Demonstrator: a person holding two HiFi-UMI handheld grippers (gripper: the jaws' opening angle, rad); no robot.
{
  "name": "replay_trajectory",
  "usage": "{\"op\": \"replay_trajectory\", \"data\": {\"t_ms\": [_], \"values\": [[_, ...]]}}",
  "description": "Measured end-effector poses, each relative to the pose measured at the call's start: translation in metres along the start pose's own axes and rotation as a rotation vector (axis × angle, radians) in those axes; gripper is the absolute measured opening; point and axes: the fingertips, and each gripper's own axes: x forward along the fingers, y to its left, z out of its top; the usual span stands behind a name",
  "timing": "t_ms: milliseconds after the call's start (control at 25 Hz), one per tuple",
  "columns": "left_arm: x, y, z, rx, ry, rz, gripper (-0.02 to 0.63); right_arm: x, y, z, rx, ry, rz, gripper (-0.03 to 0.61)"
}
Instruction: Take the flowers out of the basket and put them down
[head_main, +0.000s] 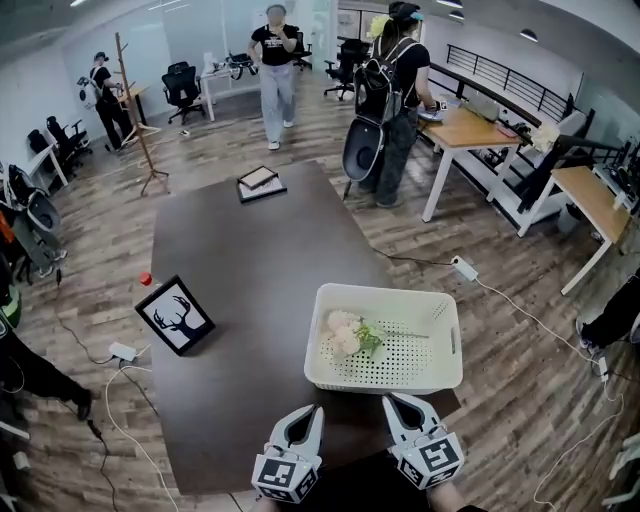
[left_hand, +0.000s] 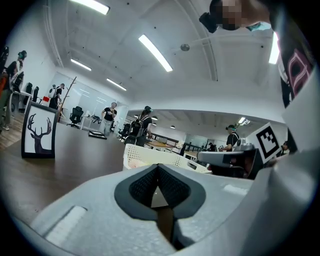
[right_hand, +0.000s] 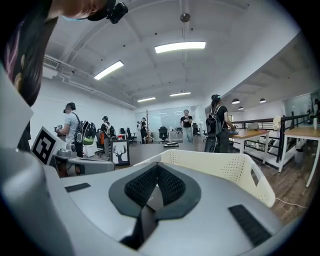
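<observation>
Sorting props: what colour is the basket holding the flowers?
The basket is cream white, clearest in the head view.

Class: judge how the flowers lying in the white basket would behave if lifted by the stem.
The flowers probably weigh little: a few pale blooms on a thin stem. Held by the stem, the head end may droop. Petals look soft, so likely crushable.

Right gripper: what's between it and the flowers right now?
In the head view, only the near wall of the basket and a bare stretch of its perforated floor lie between the right gripper and the flowers.
</observation>
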Motion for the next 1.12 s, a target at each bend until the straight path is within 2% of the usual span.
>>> {"op": "replay_trajectory", "data": {"t_ms": [240,400,520,680,800,1120], "values": [[0.005,0.021,0.002,-0.034,-0.011,0.036,0.009,0.017,-0.017,0.039,-0.009,-0.069,0.048,0.008],[0.008,0.029,0.002,-0.062,-0.018,0.074,0.009,0.029,-0.028,0.058,-0.085,-0.054,0.097,0.01],[0.009,0.033,0.004,-0.078,-0.026,0.111,0.009,0.042,-0.036,0.068,-0.144,-0.028,0.153,0.053],[0.01,0.036,0.004,-0.09,-0.032,0.156,0.009,0.062,-0.05,0.066,-0.22,0.046,0.228,0.163],[0.009,0.04,0.003,-0.092,-0.035,0.195,0.009,0.076,-0.064,0.062,-0.265,0.084,0.253,0.214],[0.006,0.044,0.002,-0.093,-0.039,0.302,0.009,0.11,-0.095,0.027,-0.315,0.226,0.348,0.232]]}}
